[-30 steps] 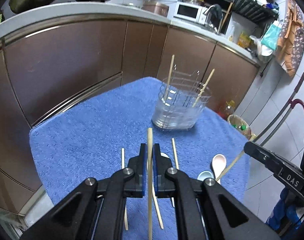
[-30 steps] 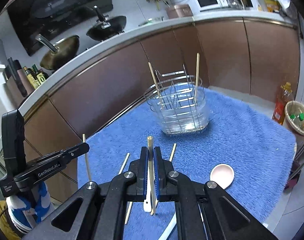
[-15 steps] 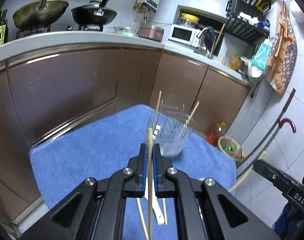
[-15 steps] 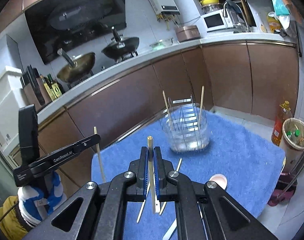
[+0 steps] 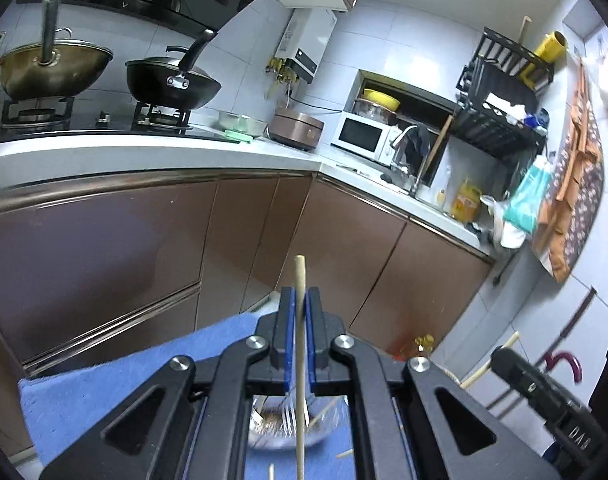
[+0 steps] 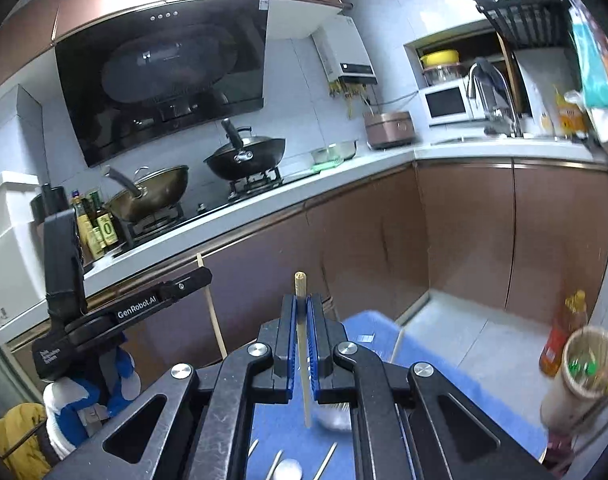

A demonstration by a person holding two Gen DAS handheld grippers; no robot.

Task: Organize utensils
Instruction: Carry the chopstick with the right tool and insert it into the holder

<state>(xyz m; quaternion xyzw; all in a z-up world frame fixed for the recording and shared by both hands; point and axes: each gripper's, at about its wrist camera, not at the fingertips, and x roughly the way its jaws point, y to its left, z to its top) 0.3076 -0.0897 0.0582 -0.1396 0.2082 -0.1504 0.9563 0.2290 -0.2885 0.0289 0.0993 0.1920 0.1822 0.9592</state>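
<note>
While each gripper clamps one chopstick, the holder sits below on the blue towel (image 5: 104, 384).
Left gripper (image 5: 298, 312) grasps a chopstick (image 5: 300, 360); right gripper (image 6: 300, 320) grasps another chopstick (image 6: 302, 344); the clear utensil holder (image 5: 272, 424) contains blurred chopsticks.

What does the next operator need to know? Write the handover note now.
Left gripper: shut on a chopstick, held upright.
Right gripper: shut on another chopstick, also upright.
Both are raised above the blue towel; the clear holder sits below the left gripper with at least one chopstick in it already.
Left: drop both held chopsticks into the holder, then collect the loose chopsticks and spoon lying on the towel.
</note>
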